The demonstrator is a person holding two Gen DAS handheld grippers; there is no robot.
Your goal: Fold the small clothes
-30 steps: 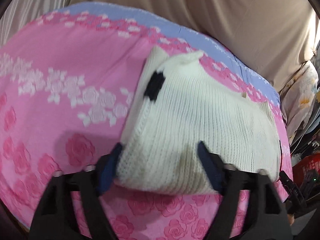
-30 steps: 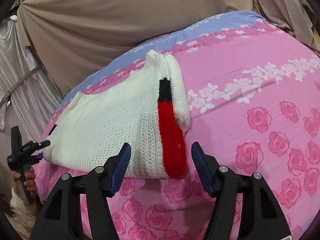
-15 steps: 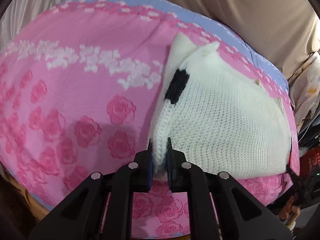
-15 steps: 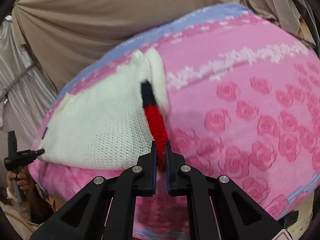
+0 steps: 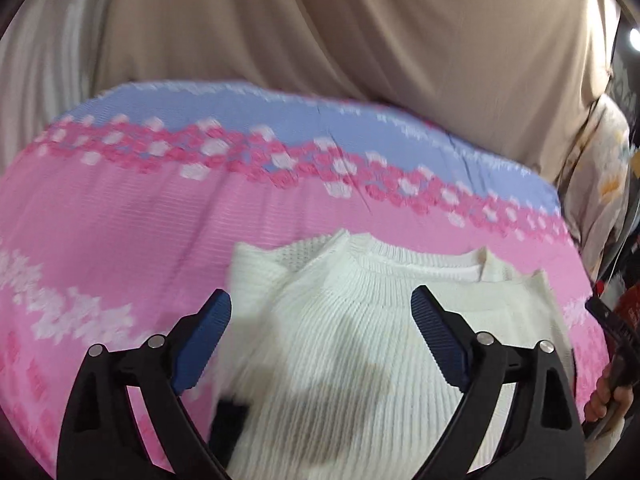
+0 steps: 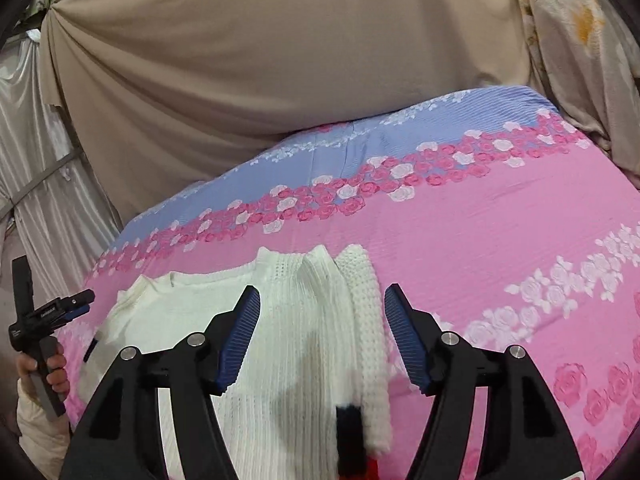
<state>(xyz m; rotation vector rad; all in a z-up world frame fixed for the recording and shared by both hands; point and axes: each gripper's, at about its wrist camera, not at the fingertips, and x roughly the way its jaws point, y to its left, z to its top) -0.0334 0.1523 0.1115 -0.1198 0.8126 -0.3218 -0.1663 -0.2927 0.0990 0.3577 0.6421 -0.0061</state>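
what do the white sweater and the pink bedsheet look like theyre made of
White sweater: chunky knit, probably wool or acrylic yarn, matte, with raised ribs visible. Pink bedsheet: thin woven cloth, likely cotton or polyester, matte, with printed roses and fine crinkled lines.

Between my left claw's point(image 5: 320, 344) spread jaws lies only the white sweater point(image 5: 360, 360); ahead, bare pink bedsheet point(image 5: 140, 216) runs to the tan curtain point(image 5: 320, 32). Right of my right claw point(image 6: 320, 338), the sheet lies open.
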